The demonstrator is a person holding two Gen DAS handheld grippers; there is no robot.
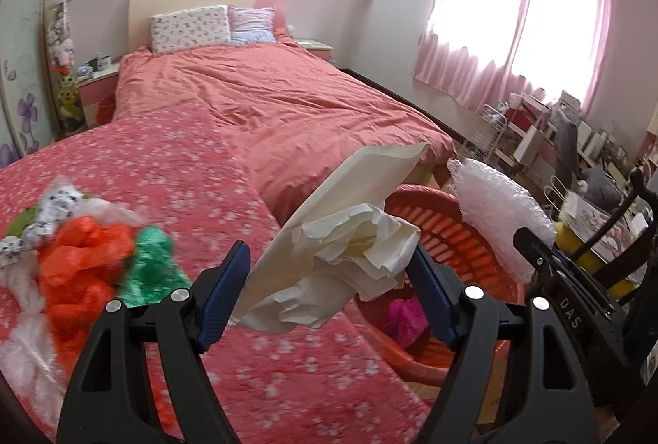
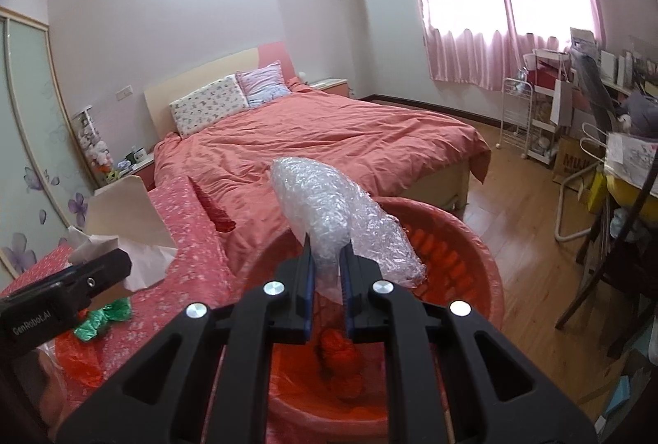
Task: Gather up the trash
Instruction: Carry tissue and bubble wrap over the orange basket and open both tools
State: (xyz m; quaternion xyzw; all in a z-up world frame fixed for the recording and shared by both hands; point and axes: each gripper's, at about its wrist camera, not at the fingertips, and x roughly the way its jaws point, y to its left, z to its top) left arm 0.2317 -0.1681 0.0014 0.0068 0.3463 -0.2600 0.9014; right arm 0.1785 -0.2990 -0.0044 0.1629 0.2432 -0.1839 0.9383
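Right wrist view has the best look at the main action: the right gripper (image 2: 327,271) has its jaws nearly pressed together, pinching a crumpled wad of clear bubble wrap (image 2: 329,213) and holding it right over the round red plastic basket with the slotted wall (image 2: 473,250). So that piece looks about ready to drop, though it's not let go yet. Already inside the basket there's a scrunched red bag (image 2: 341,355) at the bottom, so some of the job is done. Over on the other side, the left gripper (image 1: 329,279) has its jaws spread fairly wide but closed around a big bundle of crumpled cream-coloured paper (image 1: 349,238), which sits above the bed edge just beside the basket rim, not over the opening yet as far as I can tell. What's left: a pile on the pink flower-print blanket (image 1: 185,176), namely an orange plastic bag (image 1: 82,263), a green plastic bag (image 1: 154,263), and some white and spotted bits I can't really identify. The left wrist view is the only one showing that whole pile plus a pink scrap (image 1: 405,314) in the basket; the right wrist view only catches a corner of it, but it alone shows the basket's bottom and the wooden floor (image 2: 526,197) around it.
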